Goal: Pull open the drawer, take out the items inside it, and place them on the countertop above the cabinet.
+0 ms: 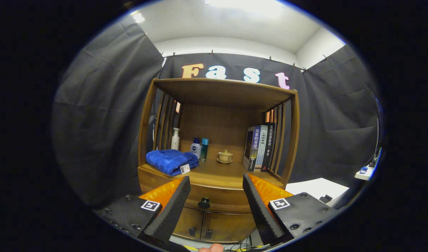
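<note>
hand-held gripper (pixel 216 185): fingers spread wide, grasping nothing.
drawer knob (pixel 204 202): straight ahead, between fingers, slightly left of centre, not yet reached.
drawer (pixel 217 196): closed, under worktop (pixel 221 173).

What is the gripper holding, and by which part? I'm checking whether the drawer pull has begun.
Nothing. The gripper is open, short of the closed drawer, whose knob shows between its fingers.

Wooden cabinet (pixel 221 196) with countertop (pixel 217 173) as bench under a slatted hutch. On it: folded blue towel (pixel 171 161) at left, white pump bottle (pixel 175 139), 2 smaller bottles (pixel 199 148) behind, lidded tea cup on saucer (pixel 225 156) mid-back, 3 upright books (pixel 259 147) at right
</note>
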### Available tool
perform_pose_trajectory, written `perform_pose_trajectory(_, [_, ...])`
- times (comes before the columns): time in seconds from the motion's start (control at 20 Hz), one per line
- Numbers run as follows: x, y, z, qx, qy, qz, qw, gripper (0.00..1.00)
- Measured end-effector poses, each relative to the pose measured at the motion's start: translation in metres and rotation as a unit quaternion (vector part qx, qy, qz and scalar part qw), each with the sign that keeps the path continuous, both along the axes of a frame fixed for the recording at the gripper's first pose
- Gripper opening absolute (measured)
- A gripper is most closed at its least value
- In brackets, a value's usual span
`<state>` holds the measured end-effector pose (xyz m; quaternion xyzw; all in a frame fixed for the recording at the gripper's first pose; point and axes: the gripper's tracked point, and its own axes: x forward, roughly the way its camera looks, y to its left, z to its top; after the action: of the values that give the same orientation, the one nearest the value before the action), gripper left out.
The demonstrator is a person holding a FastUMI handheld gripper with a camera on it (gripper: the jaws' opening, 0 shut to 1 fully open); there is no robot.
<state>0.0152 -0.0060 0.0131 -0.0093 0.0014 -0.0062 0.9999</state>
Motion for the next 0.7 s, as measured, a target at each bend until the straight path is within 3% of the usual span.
perform_pose_trajectory(0.35, [0.052,-0.018,-0.020,-0.001,-0.009,-0.037,0.999,0.98])
perform_pose_trajectory(0.7, [0.104,-0.015,-0.083,-0.009,0.026,-0.042,0.999,0.98])
